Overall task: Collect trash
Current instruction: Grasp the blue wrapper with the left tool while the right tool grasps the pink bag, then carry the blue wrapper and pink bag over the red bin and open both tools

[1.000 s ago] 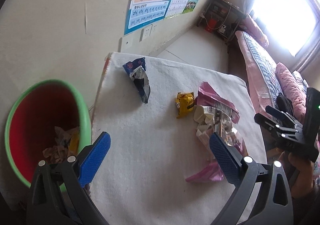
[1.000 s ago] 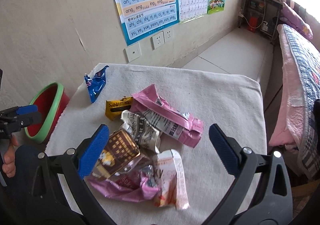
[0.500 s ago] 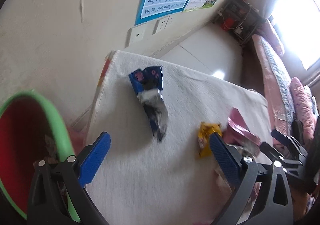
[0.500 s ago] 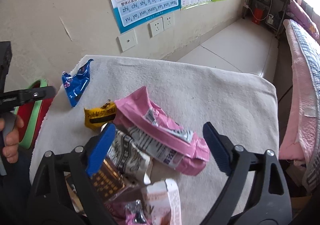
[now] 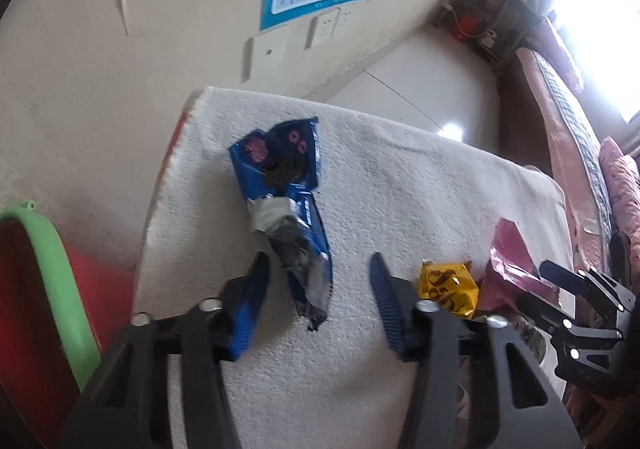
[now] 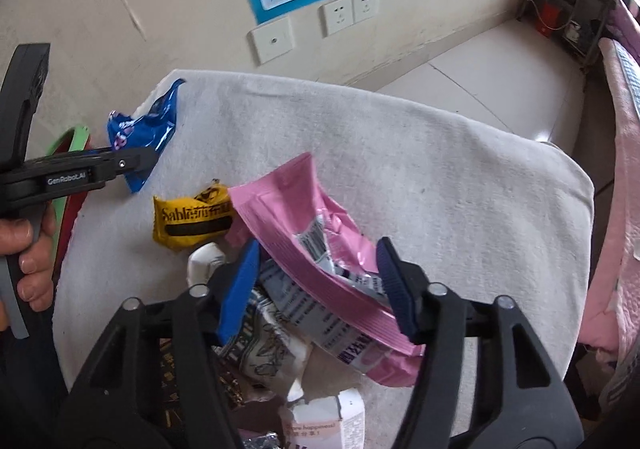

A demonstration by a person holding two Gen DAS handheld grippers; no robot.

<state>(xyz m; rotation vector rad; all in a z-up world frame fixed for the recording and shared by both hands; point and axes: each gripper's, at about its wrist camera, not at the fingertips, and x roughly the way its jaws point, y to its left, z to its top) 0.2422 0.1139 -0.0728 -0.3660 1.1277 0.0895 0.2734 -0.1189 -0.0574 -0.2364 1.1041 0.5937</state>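
Closed in since a second ago: left gripper (image 5: pixel 316 289), parted around blue wrapper (image 5: pixel 286 209); right gripper (image 6: pixel 318 281), parted over pink packet (image 6: pixel 320 245), beside green bin (image 5: pixel 52 273). Next: clench, carry binward.

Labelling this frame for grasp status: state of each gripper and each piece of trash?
left gripper: jaws open, straddling the blue wrapper, not closed on it.
right gripper: jaws open around the pink bag.
blue wrapper: torn open, flat on the towel.
pink bag: crumpled, atop the pile.
yellow wrapper: crumpled, untouched.
bin: upright beside the table.
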